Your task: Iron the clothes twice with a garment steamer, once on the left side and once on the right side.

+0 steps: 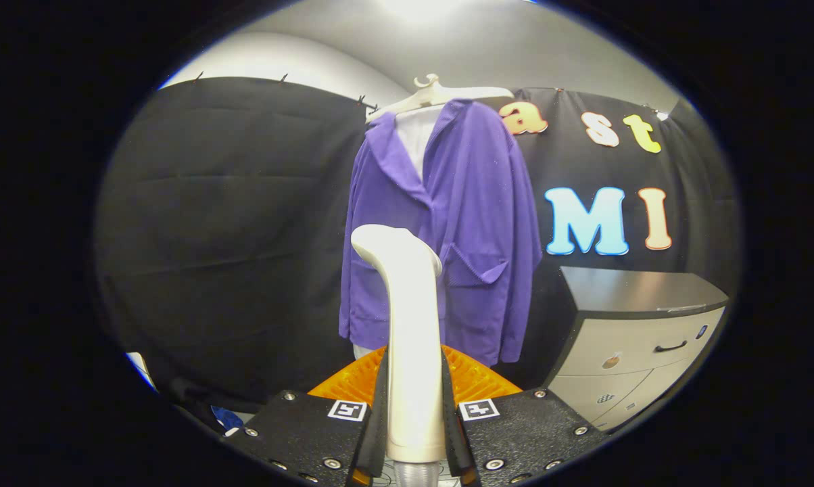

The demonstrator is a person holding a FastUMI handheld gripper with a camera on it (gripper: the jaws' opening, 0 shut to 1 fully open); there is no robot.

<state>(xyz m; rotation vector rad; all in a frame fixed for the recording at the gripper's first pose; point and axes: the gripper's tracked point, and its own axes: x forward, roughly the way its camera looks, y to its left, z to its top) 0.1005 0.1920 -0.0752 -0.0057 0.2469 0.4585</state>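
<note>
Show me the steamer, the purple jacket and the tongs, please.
steamer (412, 325): gripper view, its upright handle, clamped between the tongs.
purple jacket (478, 203): gripper view, right front panel.
tongs (415, 419): gripper view, midway between the fingers.

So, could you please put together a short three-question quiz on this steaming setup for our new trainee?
1. True or false: the hand-held gripper is shut on the garment steamer.
2. Multiple choice: the purple jacket hangs on A) a door hook, B) a white hanger, C) a chair back.
3. Fill in: to the right of the jacket stands a ____ with drawers.

Key:
1. True; both fingers press on the steamer's handle.
2. B.
3. Cabinet.
</note>
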